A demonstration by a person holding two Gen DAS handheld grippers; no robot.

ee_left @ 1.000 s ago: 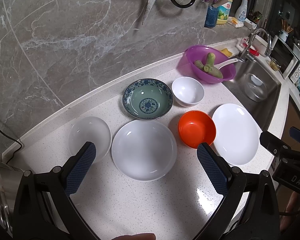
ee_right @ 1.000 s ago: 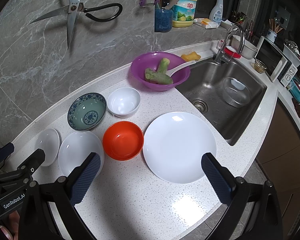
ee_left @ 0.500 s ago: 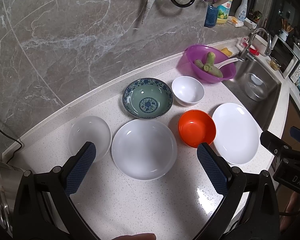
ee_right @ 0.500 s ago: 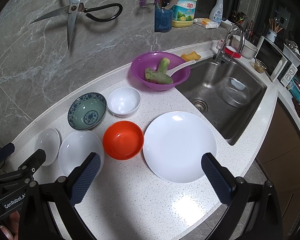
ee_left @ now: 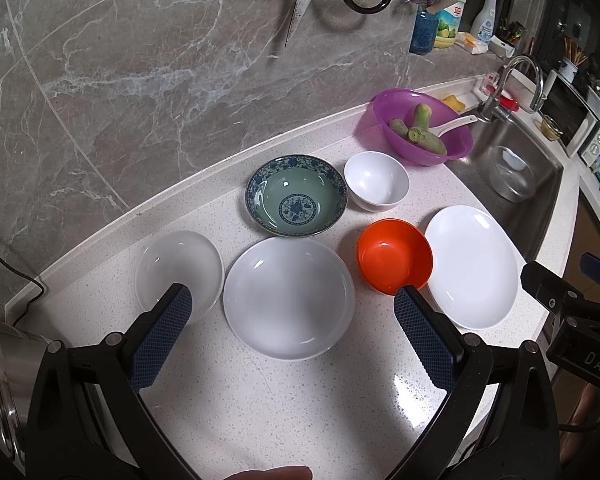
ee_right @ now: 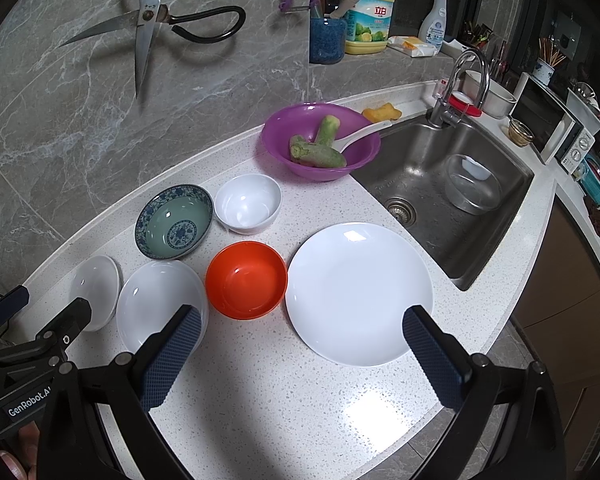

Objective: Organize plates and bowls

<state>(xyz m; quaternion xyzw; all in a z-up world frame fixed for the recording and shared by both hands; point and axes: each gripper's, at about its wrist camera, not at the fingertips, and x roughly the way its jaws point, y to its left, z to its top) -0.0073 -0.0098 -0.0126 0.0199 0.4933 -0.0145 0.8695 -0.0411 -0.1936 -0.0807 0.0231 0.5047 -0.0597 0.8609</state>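
Observation:
On the white counter lie a small white dish (ee_left: 179,270), a deep white plate (ee_left: 288,296), an orange bowl (ee_left: 394,255) and a large flat white plate (ee_left: 471,266) in a front row. Behind them stand a blue-patterned green bowl (ee_left: 297,195) and a white bowl (ee_left: 376,180). My left gripper (ee_left: 292,300) is open and empty, held above the deep white plate. My right gripper (ee_right: 302,322) is open and empty, held above the large flat plate (ee_right: 358,292) and the orange bowl (ee_right: 246,280).
A purple bowl (ee_right: 320,142) with green vegetables and a white spoon sits at the back by the steel sink (ee_right: 456,196), which holds a clear bowl. Scissors (ee_right: 148,28) hang on the marble wall. A steel pot (ee_left: 0,364) stands at the far left.

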